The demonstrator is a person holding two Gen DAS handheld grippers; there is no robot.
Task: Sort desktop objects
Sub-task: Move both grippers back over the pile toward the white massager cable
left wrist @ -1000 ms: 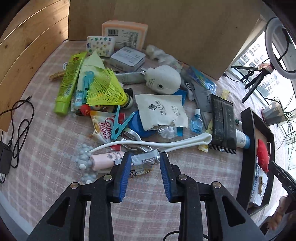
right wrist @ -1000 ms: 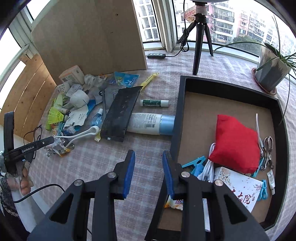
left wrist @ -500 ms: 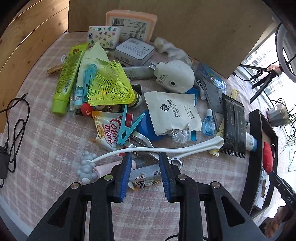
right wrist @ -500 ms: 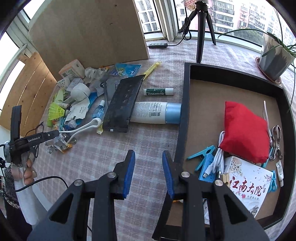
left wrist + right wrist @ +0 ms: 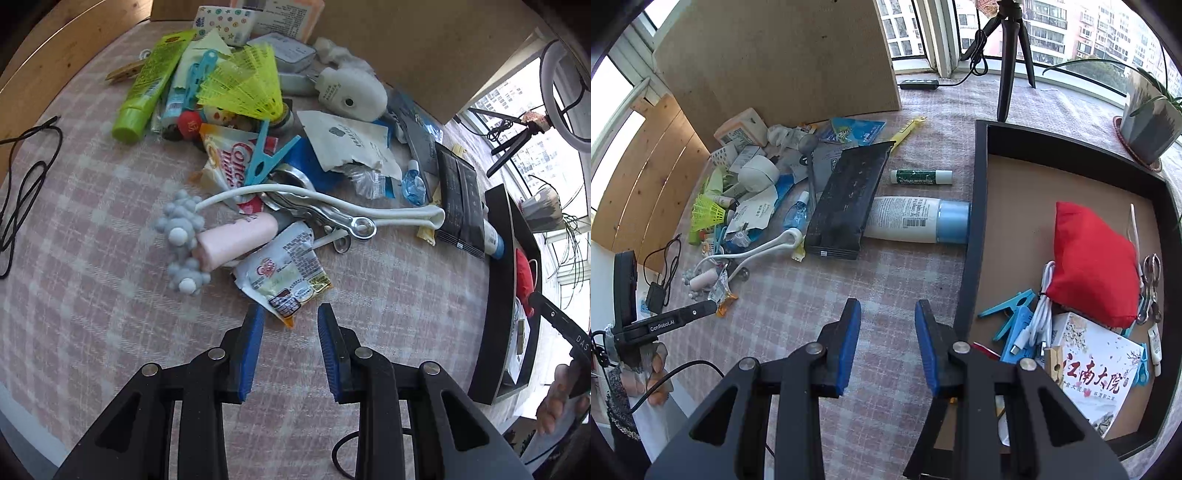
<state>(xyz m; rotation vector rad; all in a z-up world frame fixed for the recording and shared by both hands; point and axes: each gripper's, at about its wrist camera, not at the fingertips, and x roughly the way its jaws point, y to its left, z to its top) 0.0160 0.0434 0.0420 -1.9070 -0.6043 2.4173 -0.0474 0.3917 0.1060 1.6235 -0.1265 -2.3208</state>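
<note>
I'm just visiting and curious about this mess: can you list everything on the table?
Shuttlecock: one, yellow, far pile.
Green tube: one, pile's left edge.
Clothespin: one, blue, mid-pile.
Pink tube: one, near edge.
Snack sachet: one, white, nearest the left gripper.
Lotion bottle: one, white with blue cap, beside tray.
Tray: one, black, at the right.
Red pouch: one, in tray.
Left gripper: open, empty.
Right gripper: open, empty.

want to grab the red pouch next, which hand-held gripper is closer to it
Right. The right hand-held gripper hovers beside the tray holding the red pouch; the left hand-held gripper is over the clutter pile.
</note>
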